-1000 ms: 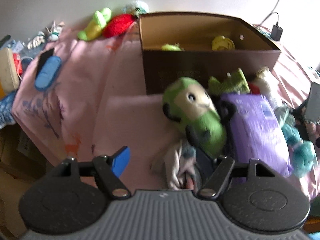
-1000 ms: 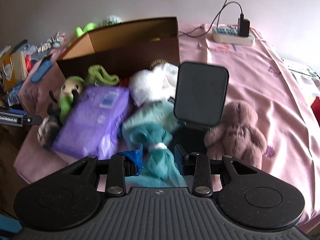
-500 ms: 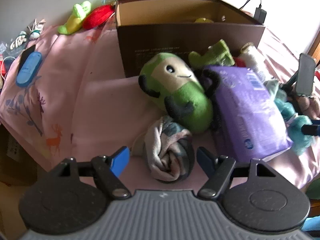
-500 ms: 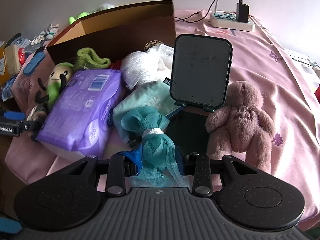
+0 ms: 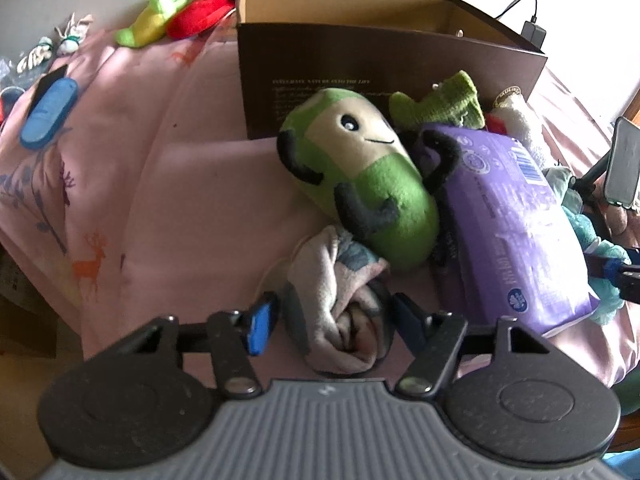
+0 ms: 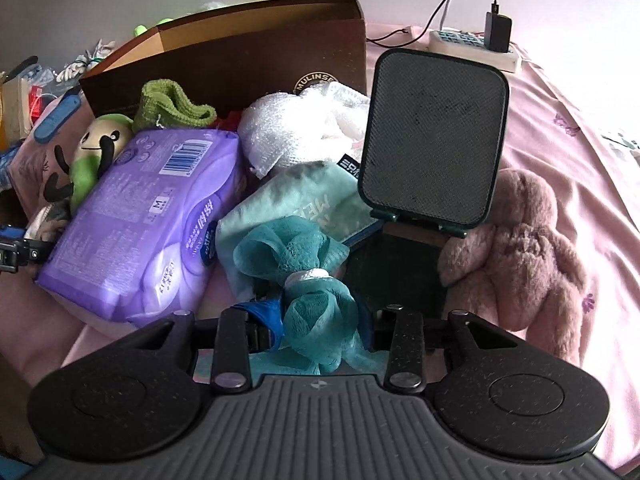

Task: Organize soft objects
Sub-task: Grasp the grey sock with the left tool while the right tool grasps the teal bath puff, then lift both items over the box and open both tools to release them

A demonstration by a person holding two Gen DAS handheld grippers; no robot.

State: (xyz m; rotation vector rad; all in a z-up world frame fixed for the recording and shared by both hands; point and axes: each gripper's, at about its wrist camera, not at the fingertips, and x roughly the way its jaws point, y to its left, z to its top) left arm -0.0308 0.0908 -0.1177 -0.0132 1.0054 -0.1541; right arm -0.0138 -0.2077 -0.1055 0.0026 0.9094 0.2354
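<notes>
A rolled grey-and-pink cloth (image 5: 340,308) lies on the pink bedsheet between the fingers of my left gripper (image 5: 334,320), which is closing around it; the jaws stand at its sides. A green bean plush (image 5: 360,176) lies just beyond it, against a purple wipes pack (image 5: 516,216). My right gripper (image 6: 320,324) is shut on a teal mesh bath pouf (image 6: 308,276). The open brown cardboard box (image 5: 380,64) stands behind the pile; it also shows in the right wrist view (image 6: 248,56).
A phone on a stand (image 6: 432,152) stands right of the pile, with a pink teddy bear (image 6: 520,252) beside it. A white mesh pouf (image 6: 296,128) and green sock (image 6: 168,108) lie by the box. A power strip (image 6: 472,44) is behind. The bed's edge drops at left (image 5: 60,280).
My left gripper has moved forward onto the rolled cloth and its fingers have narrowed around it. My right gripper has stayed shut on the teal pouf and moved slightly closer to the pile.
</notes>
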